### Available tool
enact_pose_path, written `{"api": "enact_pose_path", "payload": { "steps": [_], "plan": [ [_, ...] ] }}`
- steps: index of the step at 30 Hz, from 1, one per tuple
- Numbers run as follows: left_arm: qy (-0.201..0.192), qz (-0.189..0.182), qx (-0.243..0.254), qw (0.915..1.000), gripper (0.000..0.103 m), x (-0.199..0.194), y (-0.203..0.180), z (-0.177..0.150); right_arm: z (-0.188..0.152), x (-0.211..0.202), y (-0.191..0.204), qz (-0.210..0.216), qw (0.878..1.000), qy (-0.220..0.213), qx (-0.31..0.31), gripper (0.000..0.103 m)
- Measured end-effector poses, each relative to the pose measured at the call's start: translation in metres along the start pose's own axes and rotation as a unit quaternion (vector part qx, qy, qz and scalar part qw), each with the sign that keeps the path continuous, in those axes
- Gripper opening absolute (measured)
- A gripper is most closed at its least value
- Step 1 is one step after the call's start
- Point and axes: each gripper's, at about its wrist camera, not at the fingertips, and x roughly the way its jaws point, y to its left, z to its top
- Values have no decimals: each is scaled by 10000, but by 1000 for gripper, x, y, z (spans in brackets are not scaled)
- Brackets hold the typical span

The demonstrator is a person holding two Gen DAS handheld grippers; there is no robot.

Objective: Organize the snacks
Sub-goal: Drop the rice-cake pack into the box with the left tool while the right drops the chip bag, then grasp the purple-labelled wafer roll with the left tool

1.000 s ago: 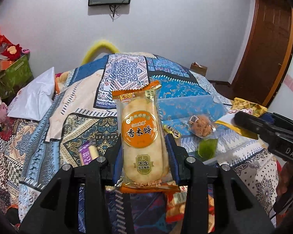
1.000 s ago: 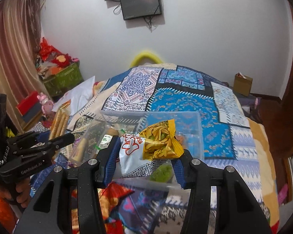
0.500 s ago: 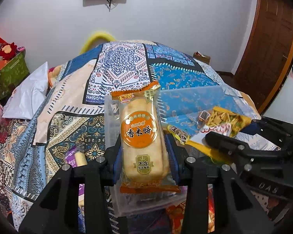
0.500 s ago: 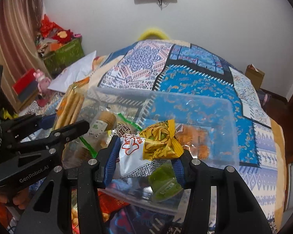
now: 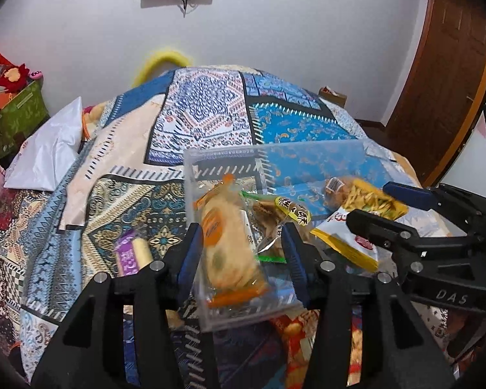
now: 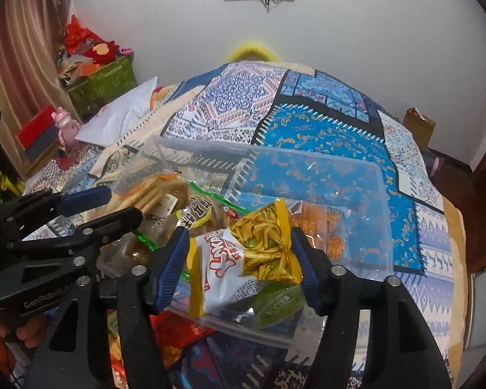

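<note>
A clear plastic box (image 5: 307, 162) (image 6: 340, 178) sits on the patterned bed quilt with several snack packets in it. My left gripper (image 5: 243, 251) (image 6: 113, 207) hangs over the box's left end, jaws opening. The orange-labelled rice cracker packet (image 5: 226, 249) lies tilted and blurred between them, clear of the right pad. My right gripper (image 6: 239, 253) (image 5: 376, 207) is over the box's right end, jaws opening too. The yellow and white snack bag (image 6: 252, 253) (image 5: 356, 214) rests loosely between its pads, with a gap on the left.
A green-edged packet (image 6: 197, 214) and an orange pastry packet (image 6: 320, 223) lie in the box. A purple-labelled snack (image 5: 133, 253) lies on the quilt to the left. Red bags (image 6: 178, 327) sit in front. A white pillow (image 5: 48, 152) and a green bin (image 5: 13, 113) are far left.
Both pairs of jaws have widened. The rice cracker packet has tipped over and sunk into the box. The yellow and white bag has loosened. Both grippers came lower over the box.
</note>
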Motion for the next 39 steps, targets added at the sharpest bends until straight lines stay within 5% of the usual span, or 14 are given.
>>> {"api": "enact_pose_path", "payload": {
  "steps": [9, 12, 17, 26, 39],
  "plan": [
    [-159, 121, -76, 9998, 59, -40, 25, -9, 1, -29, 17, -15, 9998, -194, -6, 68],
    [-90, 248, -90, 9996, 60, -45, 38, -19, -7, -33, 23, -120, 9997, -216, 9, 78],
    [154, 377, -241, 9989, 60, -46, 66, -44, -24, -25, 33, -31, 9999, 57, 115, 78],
    [566, 479, -573, 9956, 60, -20, 104, -66, -45, -1, 49, -11, 9977, 632, 232, 78],
    [985, 229, -803, 9916, 60, 47, 100, -53, -47, 27, 54, 90, 9929, 1107, 436, 79]
  ]
}}
